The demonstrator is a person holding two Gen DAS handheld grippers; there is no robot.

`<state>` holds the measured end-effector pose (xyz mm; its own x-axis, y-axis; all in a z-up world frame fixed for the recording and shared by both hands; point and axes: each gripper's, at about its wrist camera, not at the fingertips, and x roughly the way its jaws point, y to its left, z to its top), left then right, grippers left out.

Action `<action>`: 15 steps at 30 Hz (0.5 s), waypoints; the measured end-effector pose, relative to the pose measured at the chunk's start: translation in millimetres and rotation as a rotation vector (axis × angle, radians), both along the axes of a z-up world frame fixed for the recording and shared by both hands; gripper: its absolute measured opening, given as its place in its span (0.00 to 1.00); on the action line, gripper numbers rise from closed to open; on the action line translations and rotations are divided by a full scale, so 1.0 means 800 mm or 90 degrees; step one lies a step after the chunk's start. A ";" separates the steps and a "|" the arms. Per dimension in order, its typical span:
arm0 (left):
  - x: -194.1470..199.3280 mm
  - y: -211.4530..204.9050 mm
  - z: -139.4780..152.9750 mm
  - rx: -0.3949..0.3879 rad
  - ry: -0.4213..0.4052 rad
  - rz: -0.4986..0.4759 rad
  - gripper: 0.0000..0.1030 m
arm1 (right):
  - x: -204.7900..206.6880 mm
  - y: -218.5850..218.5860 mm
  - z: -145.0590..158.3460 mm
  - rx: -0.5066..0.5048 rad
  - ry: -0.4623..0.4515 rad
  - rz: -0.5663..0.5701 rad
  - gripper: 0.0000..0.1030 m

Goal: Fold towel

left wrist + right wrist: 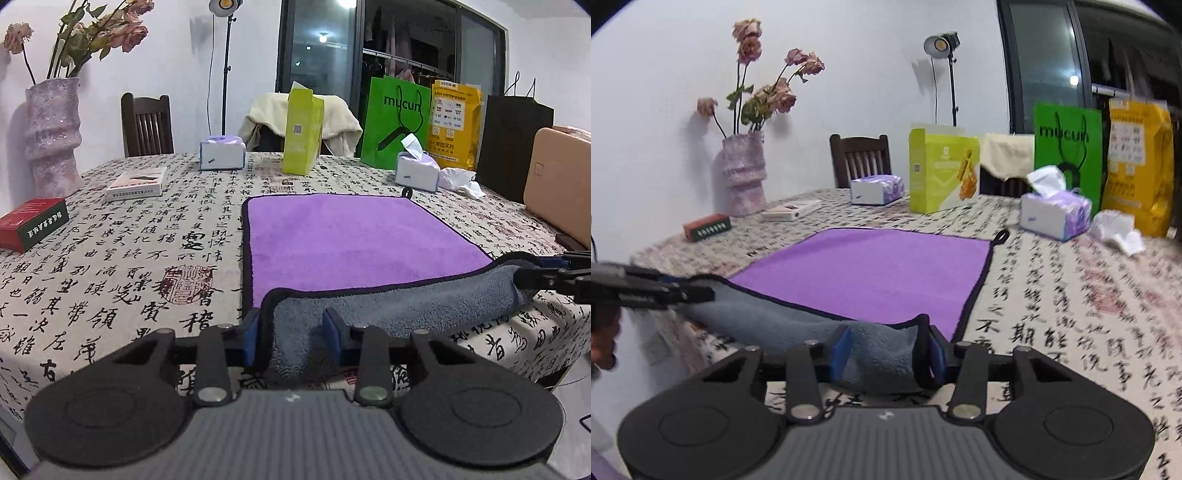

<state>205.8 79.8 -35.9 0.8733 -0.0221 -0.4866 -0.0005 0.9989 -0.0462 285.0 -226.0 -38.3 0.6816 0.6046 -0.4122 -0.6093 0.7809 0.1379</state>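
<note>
A towel, purple on top and grey underneath with a dark hem, lies spread on the patterned tablecloth. Its near edge is lifted and turned over, showing the grey side. My left gripper is shut on the near left corner of the towel. My right gripper is shut on the near right corner. Each gripper shows in the other's view, the right gripper at the right and the left gripper at the left, holding the grey fold.
On the table stand a pink vase, a red box, a white box, two tissue boxes, a yellow-green carton, green and yellow bags, and crumpled tissue. A tan board leans at the right.
</note>
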 end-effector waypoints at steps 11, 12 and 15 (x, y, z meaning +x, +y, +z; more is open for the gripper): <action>0.018 -0.001 0.008 -0.002 0.028 -0.013 0.36 | 0.029 -0.008 -0.001 0.071 0.089 -0.020 0.31; 0.019 -0.002 0.007 0.002 0.029 -0.013 0.36 | 0.028 -0.006 -0.002 0.063 0.083 -0.021 0.27; 0.016 -0.002 0.004 0.000 0.027 -0.011 0.35 | 0.025 0.000 -0.007 0.019 0.069 -0.027 0.15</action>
